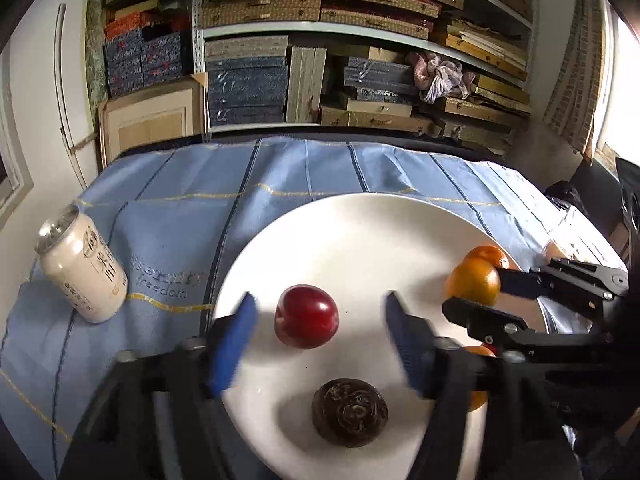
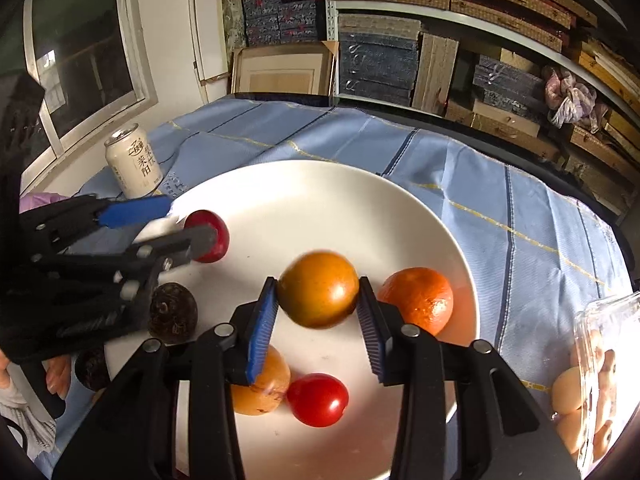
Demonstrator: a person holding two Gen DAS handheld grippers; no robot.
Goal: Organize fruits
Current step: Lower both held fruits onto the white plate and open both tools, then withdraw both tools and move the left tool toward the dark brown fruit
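Your left gripper (image 1: 320, 344) gapes around the dark red plum (image 1: 306, 316), pads clear. Your right gripper (image 2: 318, 320) brackets the yellow-orange fruit (image 2: 318, 289); contact unclear, it looks mid-drop. Both over the white plate (image 1: 360, 220). Risk: the fruit rolls toward the orange (image 2: 416, 300) at 3 o'clock.

Left gripper (image 1: 318, 334) pads (image 1: 236, 344) motion-blurred. Orange fruit (image 1: 478, 378) at plate's (image 1: 360, 220) 4 o'clock mostly hidden behind right-hand finger. Clear container (image 2: 600, 380) cut off by frame edge at 4 o'clock; pale contents overexposed. Can (image 2: 134, 162) lettering unreadable. Dark fruit (image 2: 92, 368) half hidden under left gripper's body.
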